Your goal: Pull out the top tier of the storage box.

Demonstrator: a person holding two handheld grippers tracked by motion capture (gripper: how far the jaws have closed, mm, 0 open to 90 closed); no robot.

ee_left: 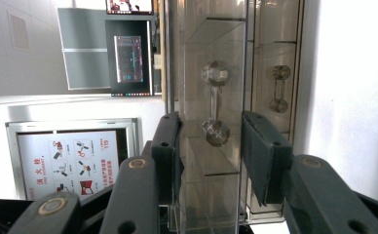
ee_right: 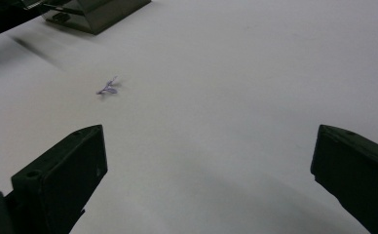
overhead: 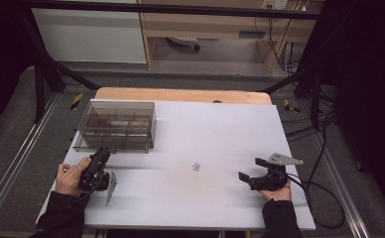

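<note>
My left gripper [overhead: 102,154] sits at the near edge of the clear box [overhead: 115,127], which stands at the far left of the white table [overhead: 220,129]. It is rolled onto its side, so in the left gripper view the whole room lies sideways. There, my jaws stand on either side of a clear wall or front panel of the box. One pad looks to lie against it, the other stands just off it, so I can't call this a firm clamp, and the see-through plastic makes the contact hard to judge. Through the wall I make out two dumbbell-shaped handles [ee_left: 215,102], the farther one paler behind more plastic; which compartment each belongs to, I can't tell. From above, the box's contents blur into brownish dividers, and my left hand [overhead: 70,177] hides the gripper's rear. My right gripper [overhead: 252,168] rests low over the table's near right, jaws wide apart with nothing but bare white surface between them. Ahead of it lies a small purple thing [ee_right: 108,87], too tiny to make out. In the right gripper view the box is cut off at the top edge.
</note>
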